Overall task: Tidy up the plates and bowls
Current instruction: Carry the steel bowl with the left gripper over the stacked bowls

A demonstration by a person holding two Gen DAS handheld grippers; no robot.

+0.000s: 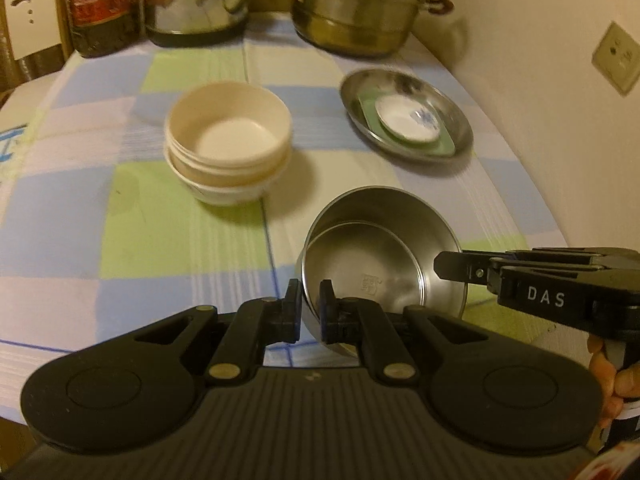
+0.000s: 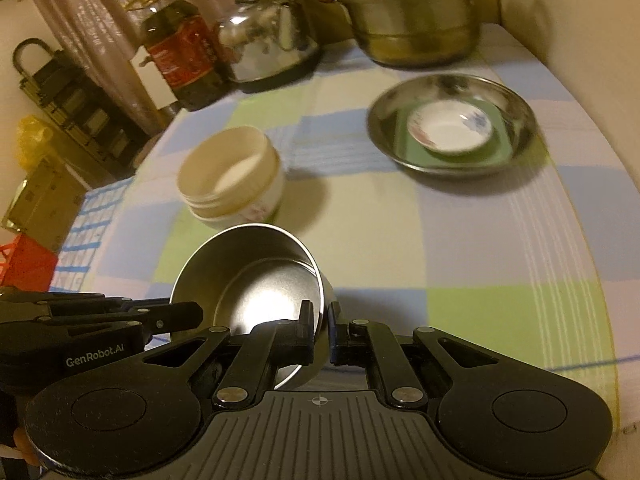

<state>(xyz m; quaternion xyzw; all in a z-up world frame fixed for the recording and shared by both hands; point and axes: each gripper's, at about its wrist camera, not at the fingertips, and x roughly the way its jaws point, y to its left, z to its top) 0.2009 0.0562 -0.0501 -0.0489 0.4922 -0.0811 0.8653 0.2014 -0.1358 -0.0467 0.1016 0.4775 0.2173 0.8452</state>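
Left wrist: "DAS" on right tongs [image 1: 448, 270]; "GenRobot.AI" on left tongs [image 2: 192, 314]; both clamp steel bowl [image 1: 380, 264] rim.

Silver steel bowl [image 1: 384, 268], cream bowls [image 1: 228, 140], blue-green-lilac checked tablecloth [image 1: 160, 232], blue-flowered white dish [image 1: 412, 118]

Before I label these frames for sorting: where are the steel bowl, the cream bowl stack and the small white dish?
steel bowl [image 1: 372, 276], left wrist view, inner floor.
cream bowl stack [image 1: 236, 138], left wrist view, top bowl's inside.
small white dish [image 2: 450, 128], right wrist view, its centre.
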